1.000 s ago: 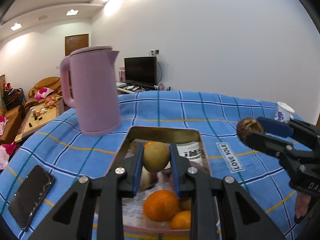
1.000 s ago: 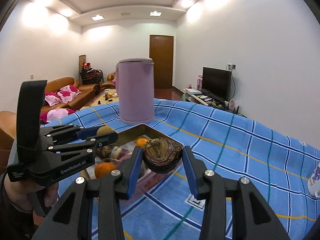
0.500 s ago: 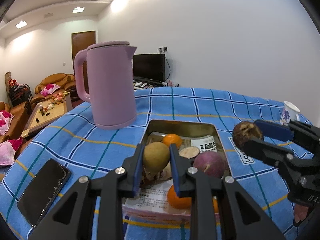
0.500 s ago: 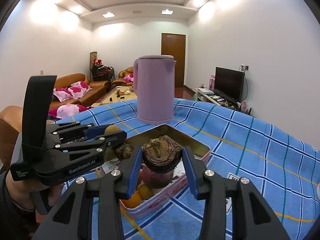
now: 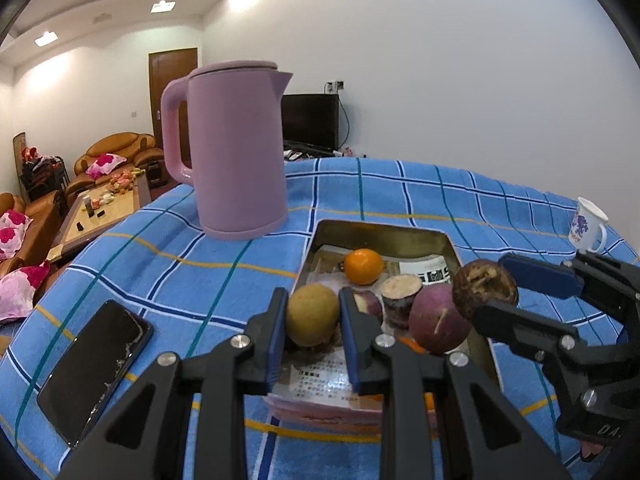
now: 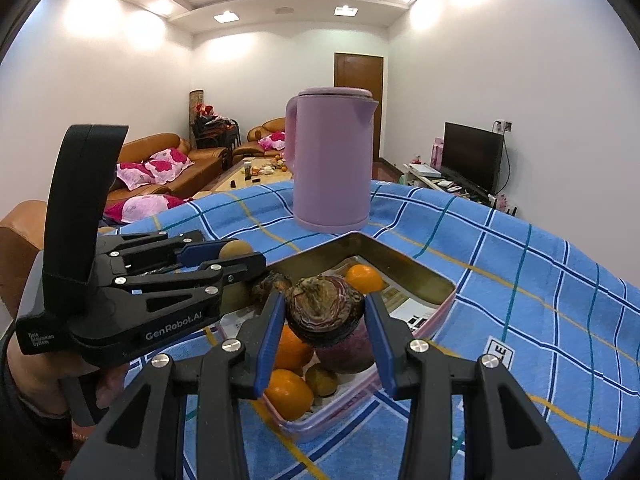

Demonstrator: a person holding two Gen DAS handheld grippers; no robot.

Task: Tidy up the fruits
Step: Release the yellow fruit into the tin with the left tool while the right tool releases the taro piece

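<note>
Left gripper [image 5: 313, 322], blue-padded black jaws closed tight on a smooth round yellow-green fruit [image 5: 312, 314], nearly spherical, no clear long axis, held above the near end of the rectangular metal tray with pink rim [image 5: 384, 236]. Right gripper [image 6: 325, 320] clamped on a rough dark purple-brown fruit [image 6: 325, 312], squat, wider than tall, its cracked crusty end facing up toward the camera, held over the tray's near corner. Tray's long axis runs away from the left camera; it is lined with printed paper and holds a glossy orange [image 5: 363, 266], a cut purple-skinned stub [image 5: 401, 294] with its pale face up, and a smooth purple round fruit [image 5: 438, 322]. Behind the tray stands an upright pink plastic kettle [image 5: 236, 152] on the blue checked cloth [image 5: 400, 196]. Black cracked-screen phone [image 5: 96, 366] lies flat at left. White mug [image 5: 587, 230] at far right.
</note>
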